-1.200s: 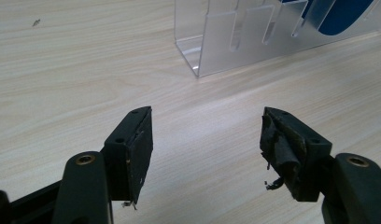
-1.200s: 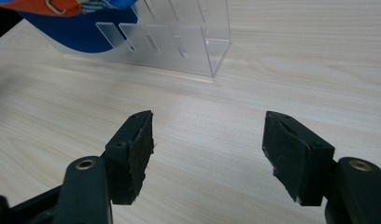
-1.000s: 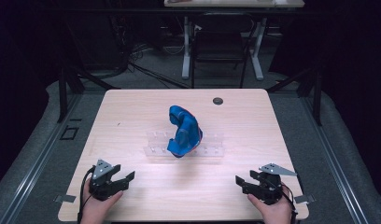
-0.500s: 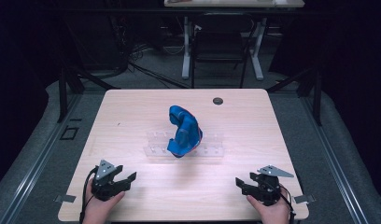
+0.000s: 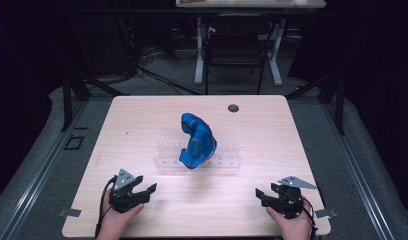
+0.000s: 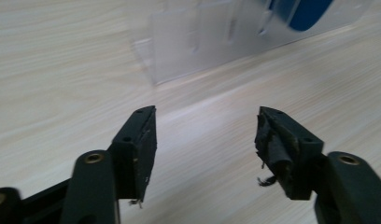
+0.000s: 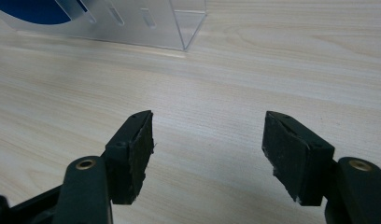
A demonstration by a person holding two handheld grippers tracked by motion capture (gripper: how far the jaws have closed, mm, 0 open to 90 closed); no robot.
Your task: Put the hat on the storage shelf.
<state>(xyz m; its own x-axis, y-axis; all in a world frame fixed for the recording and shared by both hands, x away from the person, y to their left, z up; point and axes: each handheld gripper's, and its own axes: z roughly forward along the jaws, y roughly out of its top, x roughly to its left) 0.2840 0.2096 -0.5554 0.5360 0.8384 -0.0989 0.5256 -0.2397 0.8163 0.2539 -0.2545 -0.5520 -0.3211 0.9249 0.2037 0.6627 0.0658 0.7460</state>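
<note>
A clear acrylic rack point(image 5: 219, 161) lies across the middle of the wooden table point(image 5: 142, 130). A curved blue object point(image 5: 197, 141) rests in it, leaning over its top. My left gripper point(image 5: 148, 190) sits near the front left edge, open, jaws empty and angled toward the rack. My right gripper point(image 5: 261, 194) sits near the front right edge, also open and empty. In the left gripper view the left gripper point(image 6: 205, 135) faces the rack's end point(image 6: 188, 42) with a bit of blue object point(image 6: 303, 9) behind. In the right gripper view the right gripper point(image 7: 207, 140) faces the rack's other end point(image 7: 146, 23).
A small dark round disc point(image 5: 233, 108) lies near the table's far edge. Beyond the table stand a chair point(image 5: 234, 50) and desk legs point(image 5: 199, 50) on a grey floor with cables. Metal rails run along both sides of the table.
Both grippers have shifted slightly; the right one has dropped a little toward the front edge. The rack and the blue object have not moved.
</note>
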